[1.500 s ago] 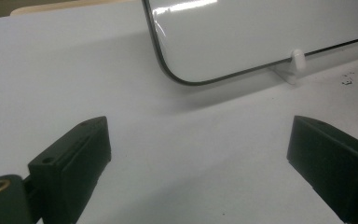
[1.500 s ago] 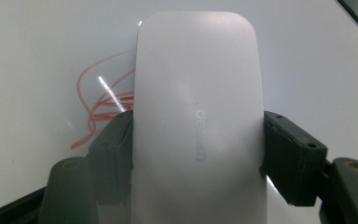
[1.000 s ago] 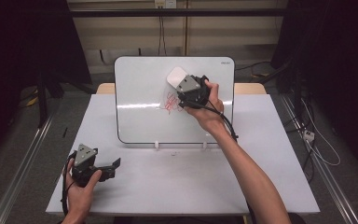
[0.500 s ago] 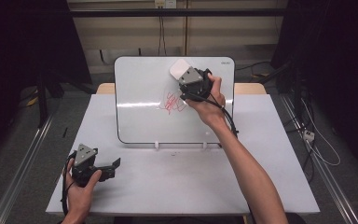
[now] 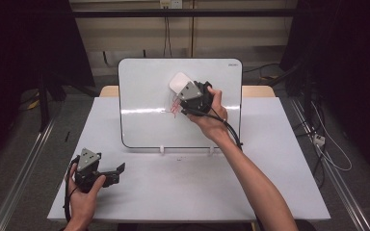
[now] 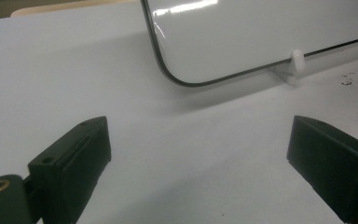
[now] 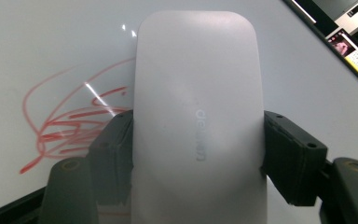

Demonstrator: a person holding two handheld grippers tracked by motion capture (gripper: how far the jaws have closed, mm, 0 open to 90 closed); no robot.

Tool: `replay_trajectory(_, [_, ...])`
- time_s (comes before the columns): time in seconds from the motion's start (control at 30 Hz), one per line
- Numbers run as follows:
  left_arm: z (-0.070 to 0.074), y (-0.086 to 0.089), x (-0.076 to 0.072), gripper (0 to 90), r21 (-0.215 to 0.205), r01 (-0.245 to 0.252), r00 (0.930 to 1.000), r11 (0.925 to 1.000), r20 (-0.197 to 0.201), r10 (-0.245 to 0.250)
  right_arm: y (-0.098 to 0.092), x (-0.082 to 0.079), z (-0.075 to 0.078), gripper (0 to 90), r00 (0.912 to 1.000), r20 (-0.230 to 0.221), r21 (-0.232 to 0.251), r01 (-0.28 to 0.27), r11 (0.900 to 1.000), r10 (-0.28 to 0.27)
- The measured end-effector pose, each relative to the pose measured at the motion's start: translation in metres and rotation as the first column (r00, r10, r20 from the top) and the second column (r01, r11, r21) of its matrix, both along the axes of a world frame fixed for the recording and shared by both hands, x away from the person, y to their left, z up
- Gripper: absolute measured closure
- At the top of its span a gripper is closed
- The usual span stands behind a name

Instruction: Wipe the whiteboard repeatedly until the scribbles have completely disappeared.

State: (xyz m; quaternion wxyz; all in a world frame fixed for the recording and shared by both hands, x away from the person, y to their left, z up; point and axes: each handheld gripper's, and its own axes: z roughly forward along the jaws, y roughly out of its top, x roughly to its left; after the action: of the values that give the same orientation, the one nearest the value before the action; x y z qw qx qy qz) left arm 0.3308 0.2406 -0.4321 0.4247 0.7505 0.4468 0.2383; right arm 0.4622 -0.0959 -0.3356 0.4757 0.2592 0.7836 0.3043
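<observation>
White laminate covers the surface (image 5: 270, 183) in front of me, and the whiteboard (image 5: 144, 125) stands propped on it, leaning back on its small clips. Near the board's middle sits a red marker scribble (image 5: 174, 107), not yet wiped off as far as I can tell. My right tongs (image 5: 185, 88) clamp the pale eraser (image 5: 178, 82) by its two long sides, pads pressed firm against it, with the scribble lying just beside and below the eraser in the right gripper view (image 7: 70, 126). Compared with half a second ago, the eraser has dropped from the board's top edge down toward the red marks, so I judge that the wiping pass is about to meet the ink. My left tongs (image 5: 118, 169) rest on the surface near its front left corner, spread wide with nothing between them, well apart from the board.
</observation>
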Motion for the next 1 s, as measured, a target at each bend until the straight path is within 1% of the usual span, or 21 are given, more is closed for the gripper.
replay_trajectory(0.17, [0.0, 0.0, 0.0, 6.1, 0.0, -0.001, 1.0, 1.0, -0.001, 0.001, 0.008, -0.008, -0.01, 31.9, 0.9996, -0.004, -0.022, -0.029, 0.999, 0.029])
replay_trajectory(0.2, [0.0, 0.0, 0.0, 6.1, 0.001, -0.001, 1.0, 1.0, 0.0, 0.001, 0.012, -0.011, -0.015, 31.9, 0.9993, -0.013, -0.022, -0.036, 0.999, 0.036])
replay_trajectory(0.37, [0.0, 0.0, 0.0, 6.1, 0.001, -0.002, 1.0, 1.0, 0.002, 0.002, 0.018, -0.017, -0.022, 32.0, 0.9982, -0.022, -0.033, -0.057, 0.998, 0.056])
replay_trajectory(0.4, [0.0, 0.0, 0.0, 6.1, 0.001, 0.0, 1.0, 1.0, 0.001, 0.0, 0.019, -0.019, -0.023, 31.9, 0.9974, -0.027, -0.055, -0.068, 0.996, 0.067])
replay_trajectory(0.43, [0.0, 0.0, 0.0, 6.1, 0.001, -0.002, 1.0, 1.0, 0.001, 0.002, 0.022, -0.021, -0.026, 31.9, 0.997, -0.023, -0.06, -0.075, 0.995, 0.074])
replay_trajectory(0.5, [0.0, 0.0, 0.0, 6.1, 0.0, -0.001, 1.0, 1.0, 0.001, 0.001, 0.022, -0.023, -0.027, 31.9, 0.9967, -0.023, -0.06, -0.079, 0.995, 0.077])
replay_trajectory(0.67, [0.0, 0.001, 0.0, 6.1, -0.006, -0.006, 1.0, 1.0, 0.0, 0.006, 0.021, -0.023, -0.026, 31.9, 0.9961, -0.025, -0.064, -0.086, 0.994, 0.085])
replay_trajectory(0.83, [0.0, 0.002, 0.0, 6.1, -0.002, -0.003, 1.0, 1.0, 0.002, 0.003, 0.02, -0.022, -0.026, 32.0, 0.9958, -0.026, -0.072, -0.089, 0.993, 0.088])
replay_trajectory(1.0, [0.0, 0.002, -0.001, 6.1, -0.003, -0.003, 1.0, 1.0, 0.003, 0.003, 0.013, -0.017, -0.019, 32.0, 0.9969, -0.027, -0.066, -0.076, 0.995, 0.074])
